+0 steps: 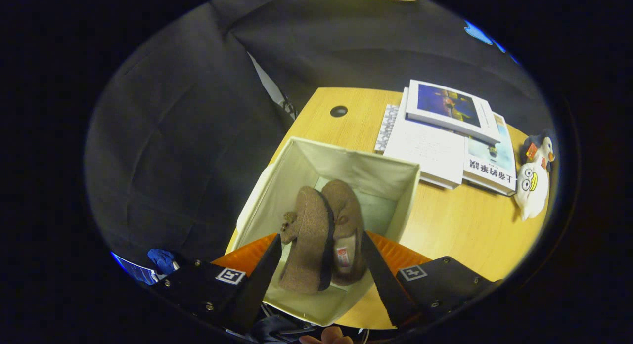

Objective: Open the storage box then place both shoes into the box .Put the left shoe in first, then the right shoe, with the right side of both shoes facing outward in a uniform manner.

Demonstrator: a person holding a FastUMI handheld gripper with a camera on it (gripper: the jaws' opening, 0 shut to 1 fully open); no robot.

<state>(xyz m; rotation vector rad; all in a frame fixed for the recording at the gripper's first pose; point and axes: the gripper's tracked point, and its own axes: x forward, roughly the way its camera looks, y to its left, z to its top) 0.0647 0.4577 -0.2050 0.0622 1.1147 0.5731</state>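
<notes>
The cream fabric storage box stands open at the near left corner of the wooden table. Two brown felt shoes sit inside it side by side, heels up toward me. The left-hand shoe shows its sole side with a dark rim. The right-hand shoe shows its opening with a red label inside. My gripper hangs over the near part of the box, open wide. Its fingers flank the pair of shoes, and I see no firm grip on either.
A stack of books lies on the table beyond the box to the right. A white duck plush lies beside the books. A cable hole sits near the table's far edge. A fingertip shows below the gripper.
</notes>
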